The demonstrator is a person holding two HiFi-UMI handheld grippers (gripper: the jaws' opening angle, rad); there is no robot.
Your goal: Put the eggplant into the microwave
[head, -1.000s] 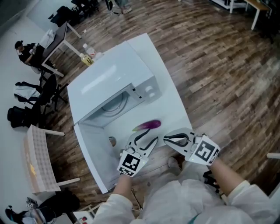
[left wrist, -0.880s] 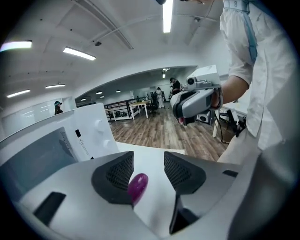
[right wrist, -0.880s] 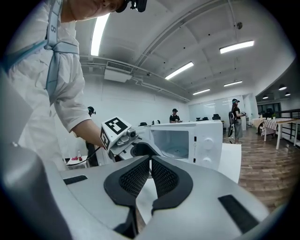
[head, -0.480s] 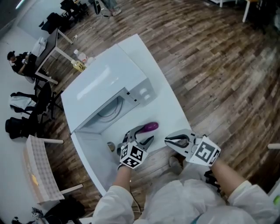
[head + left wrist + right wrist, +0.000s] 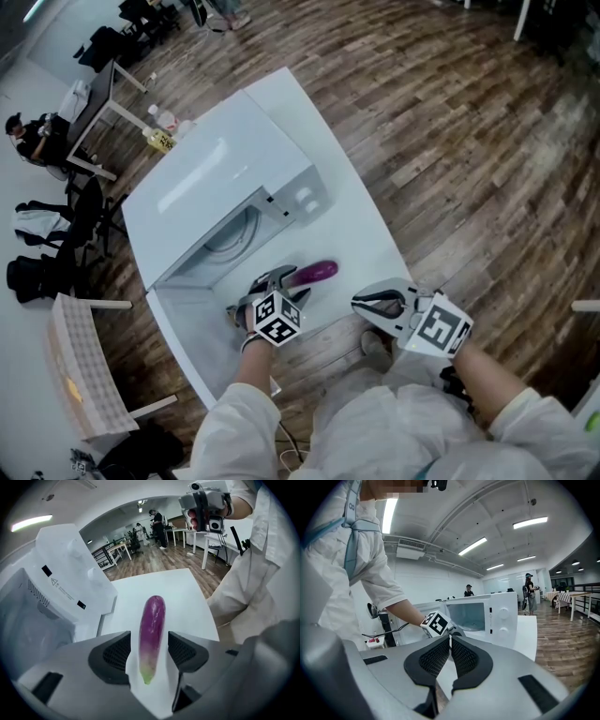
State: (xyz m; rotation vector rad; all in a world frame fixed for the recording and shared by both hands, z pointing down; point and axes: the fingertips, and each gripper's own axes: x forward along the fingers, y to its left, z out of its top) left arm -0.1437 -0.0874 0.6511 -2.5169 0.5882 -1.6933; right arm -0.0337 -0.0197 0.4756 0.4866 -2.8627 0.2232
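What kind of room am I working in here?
Probably an open-plan office or lab workspace, not a kitchen: wood-plank floor, desks with office chairs to one side, microwave on a plain white table.

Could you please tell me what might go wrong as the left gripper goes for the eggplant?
1. The left gripper straddles the eggplant with its jaws opening and not yet touching it; closing near the narrow green end could squeeze it out or roll it across the table.
2. The microwave stands close by with its door open, so a swing towards the cavity might clip the door.
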